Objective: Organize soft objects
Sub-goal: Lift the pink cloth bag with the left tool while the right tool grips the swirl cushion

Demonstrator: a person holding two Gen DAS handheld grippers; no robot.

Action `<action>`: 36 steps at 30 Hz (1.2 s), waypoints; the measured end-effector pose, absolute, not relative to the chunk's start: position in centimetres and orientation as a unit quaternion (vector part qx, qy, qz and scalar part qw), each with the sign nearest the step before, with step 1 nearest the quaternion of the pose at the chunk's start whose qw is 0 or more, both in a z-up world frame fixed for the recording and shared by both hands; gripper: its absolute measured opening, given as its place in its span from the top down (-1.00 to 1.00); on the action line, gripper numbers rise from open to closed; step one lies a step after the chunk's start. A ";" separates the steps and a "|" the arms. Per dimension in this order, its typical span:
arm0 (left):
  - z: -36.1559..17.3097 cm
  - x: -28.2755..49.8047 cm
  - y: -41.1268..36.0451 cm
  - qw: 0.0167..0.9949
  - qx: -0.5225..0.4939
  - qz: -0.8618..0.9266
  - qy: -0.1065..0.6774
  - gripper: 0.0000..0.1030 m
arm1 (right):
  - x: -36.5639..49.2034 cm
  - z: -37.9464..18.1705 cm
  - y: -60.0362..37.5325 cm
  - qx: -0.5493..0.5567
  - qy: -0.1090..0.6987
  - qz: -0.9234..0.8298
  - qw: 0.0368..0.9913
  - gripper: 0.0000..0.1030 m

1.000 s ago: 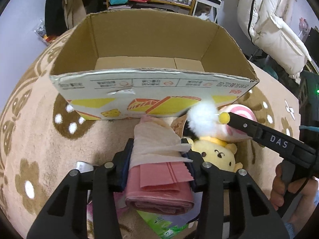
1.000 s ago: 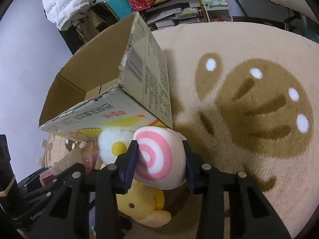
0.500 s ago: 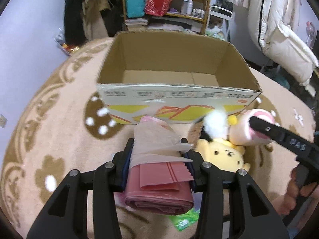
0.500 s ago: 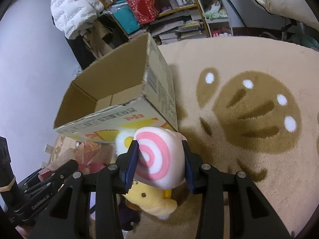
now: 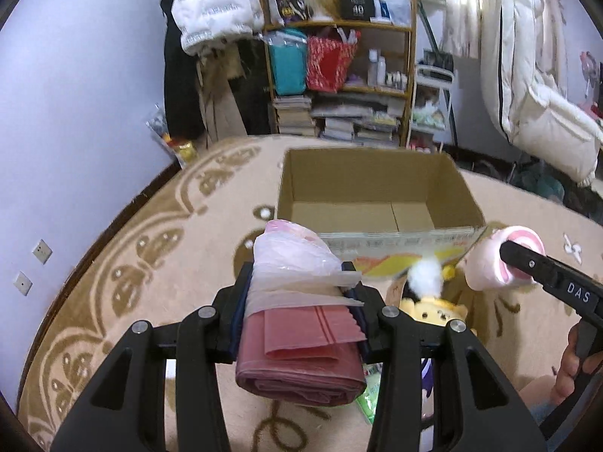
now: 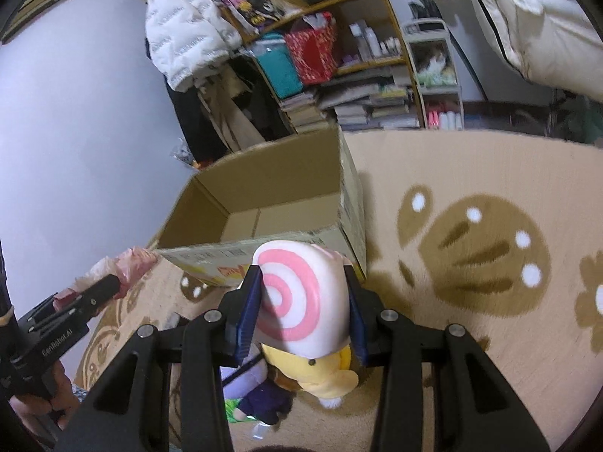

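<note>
My left gripper [image 5: 301, 293] is shut on a pink roll of plastic bags [image 5: 301, 342], held above the rug in front of the open cardboard box [image 5: 377, 192]. My right gripper [image 6: 303, 301] is shut on a pink-and-white swirl plush [image 6: 297, 293], held near the box's front right corner. It shows in the left wrist view [image 5: 497, 263] too. The box [image 6: 271, 196] looks empty inside. A yellow bear plush [image 5: 433, 305] with a white pompom lies on the rug below both grippers; it also shows in the right wrist view [image 6: 320, 373].
A dark purple plush [image 6: 256, 395] and a green packet [image 5: 371, 395] lie on the beige patterned rug [image 6: 490, 226]. Behind the box stand a cluttered shelf [image 5: 339, 75] with stacked books, hanging coats and a white puffer jacket [image 5: 535, 75].
Both grippers have risen and pulled back from the box with their loads; the box now looks smaller and farther, and its inside floor shows.
</note>
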State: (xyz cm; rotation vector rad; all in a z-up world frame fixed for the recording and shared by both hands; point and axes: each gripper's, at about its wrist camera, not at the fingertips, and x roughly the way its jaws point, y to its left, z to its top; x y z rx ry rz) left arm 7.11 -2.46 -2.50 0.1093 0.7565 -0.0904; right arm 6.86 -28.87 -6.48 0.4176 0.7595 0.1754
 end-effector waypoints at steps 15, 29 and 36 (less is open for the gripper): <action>1.8 10.3 -2.4 0.946 0.060 -0.054 0.314 0.18 | 7.7 -1.7 -28.0 0.191 0.312 0.108 0.924 0.15; 2.5 15.0 -4.0 0.949 0.068 -0.066 0.302 0.18 | 11.1 -1.7 -27.2 0.183 0.312 0.111 0.926 0.15; 0.8 16.0 -4.1 0.948 0.046 -0.070 0.307 0.18 | 13.3 -2.2 -27.1 0.180 0.317 0.108 0.925 0.14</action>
